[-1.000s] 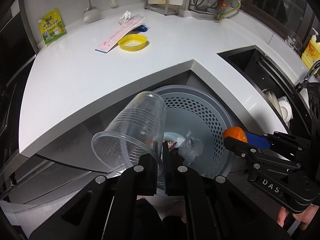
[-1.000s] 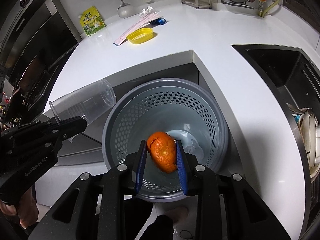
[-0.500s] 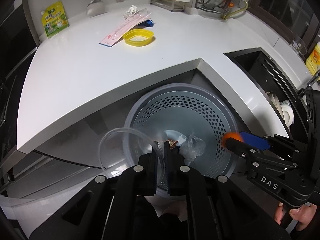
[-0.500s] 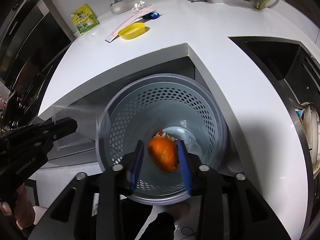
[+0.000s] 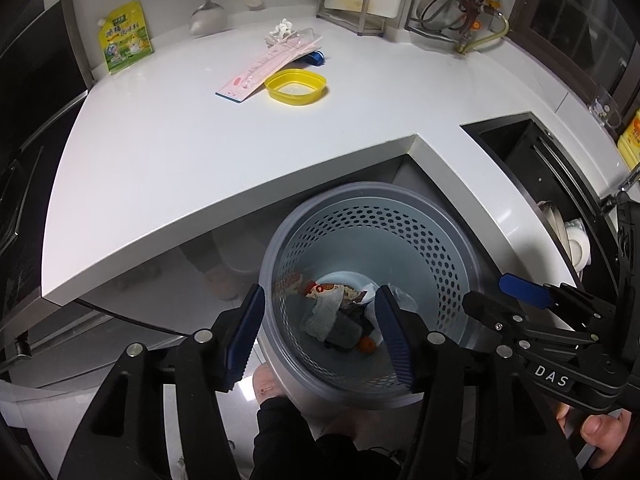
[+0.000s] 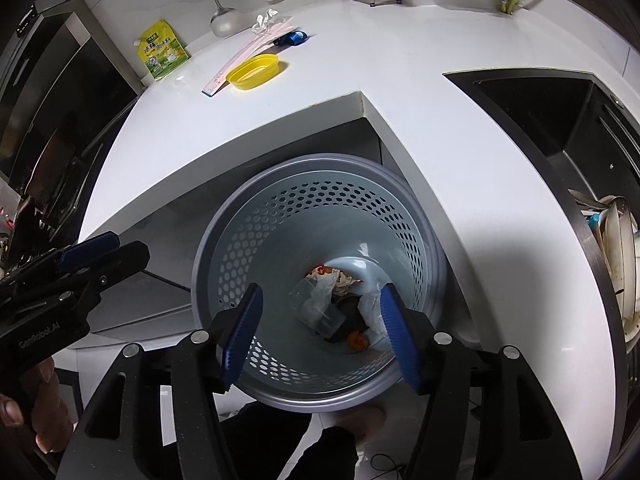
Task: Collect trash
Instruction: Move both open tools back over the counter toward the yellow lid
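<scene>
Both hand-held tools hang over the round grey perforated plastic waste bin (image 5: pixel 452 240): the left gripper (image 5: pixel 320 336) and the right gripper (image 6: pixel 320 332) are each spreading their jaws with nothing between them. The clear plastic cup (image 6: pixel 316 312) and the orange fruit piece (image 6: pixel 357 340) lie at the bin's bottom among wrappers. Let the jaws finish parting before lifting clear of the rim (a snag could tip it); next, probably the yellow oval plastic lid (image 5: pixel 296 87) on the white counter (image 5: pixel 160 160).

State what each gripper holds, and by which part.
Nothing. The left gripper and right gripper are both opening, empty, above the bin.
</scene>
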`<state>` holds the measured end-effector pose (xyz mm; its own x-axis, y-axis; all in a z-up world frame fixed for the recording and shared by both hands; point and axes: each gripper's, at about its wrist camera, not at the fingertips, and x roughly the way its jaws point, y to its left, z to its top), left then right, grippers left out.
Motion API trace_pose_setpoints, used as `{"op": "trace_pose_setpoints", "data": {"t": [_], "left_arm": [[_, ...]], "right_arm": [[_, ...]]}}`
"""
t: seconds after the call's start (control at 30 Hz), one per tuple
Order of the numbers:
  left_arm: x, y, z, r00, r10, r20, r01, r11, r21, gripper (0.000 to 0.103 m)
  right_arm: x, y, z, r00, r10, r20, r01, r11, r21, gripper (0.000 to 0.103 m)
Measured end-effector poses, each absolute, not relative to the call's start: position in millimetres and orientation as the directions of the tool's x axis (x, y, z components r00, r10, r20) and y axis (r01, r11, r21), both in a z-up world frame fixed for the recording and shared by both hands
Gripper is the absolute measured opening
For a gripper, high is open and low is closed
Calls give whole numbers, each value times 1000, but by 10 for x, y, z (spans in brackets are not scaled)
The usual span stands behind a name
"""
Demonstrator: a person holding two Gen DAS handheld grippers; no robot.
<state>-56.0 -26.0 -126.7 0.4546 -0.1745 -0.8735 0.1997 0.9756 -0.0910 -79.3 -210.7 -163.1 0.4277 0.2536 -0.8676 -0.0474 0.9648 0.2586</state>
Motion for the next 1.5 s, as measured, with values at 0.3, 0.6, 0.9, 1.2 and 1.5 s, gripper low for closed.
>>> {"op": "trace_pose_setpoints", "data": {"t": [0.3, 0.6, 0.9, 1.2, 1.5], "left_arm": [[-521, -154, -1145, 483, -168, -859, 178, 980, -92, 63], [-393, -83, -961, 519, -163, -839, 182, 980, -78, 70], [-157, 74, -804, 550, -169, -818, 176, 981, -84, 80], [166, 326, -644, 580, -199, -790, 167, 978, -124, 87], [535, 532, -603, 599, -200, -776, 174, 978, -118, 88]], "right_arm": [[-764, -2148, -1564, 438, 255, -862, -29, 962, 270, 61], [-633, -2139, -1417, 465, 257, -847, -15, 959, 282, 64], [-445, -2026, -1205, 504, 238, -830, -12, 963, 269, 68], [-205, -1855, -1019, 536, 206, -819, -11, 972, 236, 71], [113, -1705, -947, 564, 160, -810, 8, 980, 199, 75]]}}
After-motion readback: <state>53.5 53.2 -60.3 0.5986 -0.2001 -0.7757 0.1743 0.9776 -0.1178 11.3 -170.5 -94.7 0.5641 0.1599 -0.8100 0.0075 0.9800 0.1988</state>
